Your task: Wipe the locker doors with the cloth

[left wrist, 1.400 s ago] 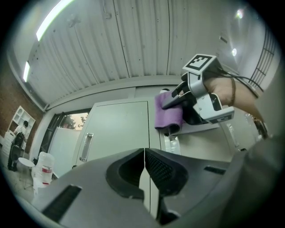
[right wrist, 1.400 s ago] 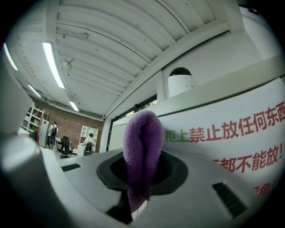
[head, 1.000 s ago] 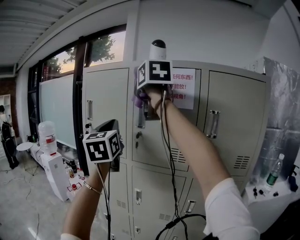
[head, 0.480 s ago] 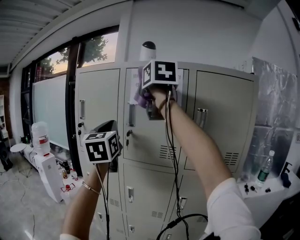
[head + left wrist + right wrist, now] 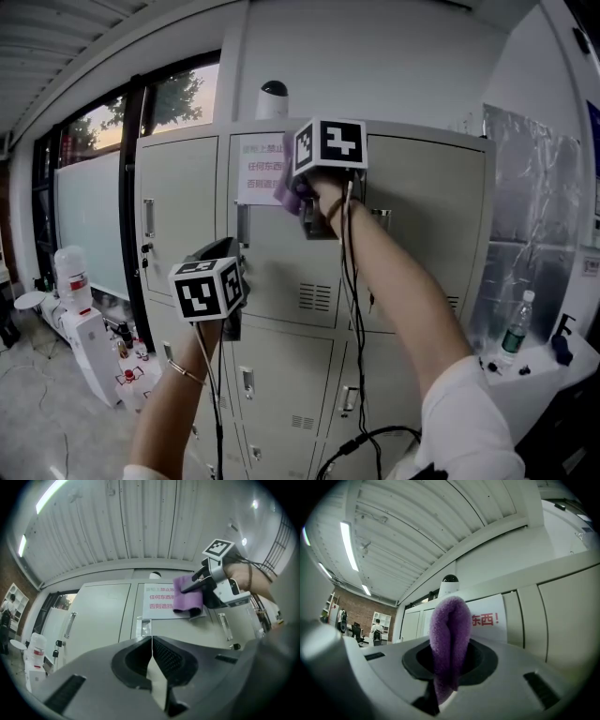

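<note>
A purple cloth (image 5: 288, 190) is pinched in my right gripper (image 5: 302, 199), which is shut on it and held high against the upper grey locker door (image 5: 281, 272), at the right edge of a paper notice (image 5: 261, 170). In the right gripper view the folded cloth (image 5: 449, 639) stands up between the jaws of the gripper (image 5: 450, 663). My left gripper (image 5: 225, 251) hangs lower left, shut with nothing in it, a little in front of the doors. The left gripper view has its closed jaws (image 5: 151, 641) below the cloth (image 5: 187, 601) and the notice (image 5: 157, 602).
A dome camera (image 5: 273, 98) sits on top of the lockers. At the right, a water bottle (image 5: 517, 328) stands on a white surface beside a foil-covered panel (image 5: 534, 206). A white machine (image 5: 73, 281) stands by the window at the left. Cables hang from both grippers.
My right gripper has carried the cloth to the right across the upper door, from the notice's left side to its right edge. The left gripper has hardly moved.
</note>
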### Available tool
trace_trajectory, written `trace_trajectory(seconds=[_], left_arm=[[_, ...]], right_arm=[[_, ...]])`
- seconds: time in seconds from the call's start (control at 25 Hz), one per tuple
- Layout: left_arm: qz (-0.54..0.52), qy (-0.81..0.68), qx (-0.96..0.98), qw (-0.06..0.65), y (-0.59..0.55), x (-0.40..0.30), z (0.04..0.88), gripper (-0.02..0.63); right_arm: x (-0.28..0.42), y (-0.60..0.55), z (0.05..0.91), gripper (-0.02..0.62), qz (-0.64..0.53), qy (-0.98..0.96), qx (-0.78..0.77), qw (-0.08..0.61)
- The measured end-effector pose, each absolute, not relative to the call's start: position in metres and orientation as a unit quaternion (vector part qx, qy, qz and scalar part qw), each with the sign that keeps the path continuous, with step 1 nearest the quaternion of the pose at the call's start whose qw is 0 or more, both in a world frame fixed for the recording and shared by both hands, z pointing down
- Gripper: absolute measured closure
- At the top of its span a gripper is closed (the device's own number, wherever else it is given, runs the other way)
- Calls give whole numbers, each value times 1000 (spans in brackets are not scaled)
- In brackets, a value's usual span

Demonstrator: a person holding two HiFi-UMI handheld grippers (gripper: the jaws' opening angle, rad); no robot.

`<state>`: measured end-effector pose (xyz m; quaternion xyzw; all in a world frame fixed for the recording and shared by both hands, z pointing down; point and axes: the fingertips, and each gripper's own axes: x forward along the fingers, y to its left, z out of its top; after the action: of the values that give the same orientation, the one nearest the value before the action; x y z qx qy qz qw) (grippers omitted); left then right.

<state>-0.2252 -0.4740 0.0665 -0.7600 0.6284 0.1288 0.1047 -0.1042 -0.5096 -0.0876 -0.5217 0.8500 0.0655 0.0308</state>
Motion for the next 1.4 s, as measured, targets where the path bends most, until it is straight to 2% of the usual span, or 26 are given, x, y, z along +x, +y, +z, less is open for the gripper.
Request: trace_trajectory(seconds=[0.8,1.4], left_arm=[[122,599,-784,109,-474,-126,59,596],[114,603,-782,110,-466,-94,54,597]], right_arm=[[6,-487,-95,533,69,832,-549,41],[93,-466,-97,533,64,822,-562,61]])
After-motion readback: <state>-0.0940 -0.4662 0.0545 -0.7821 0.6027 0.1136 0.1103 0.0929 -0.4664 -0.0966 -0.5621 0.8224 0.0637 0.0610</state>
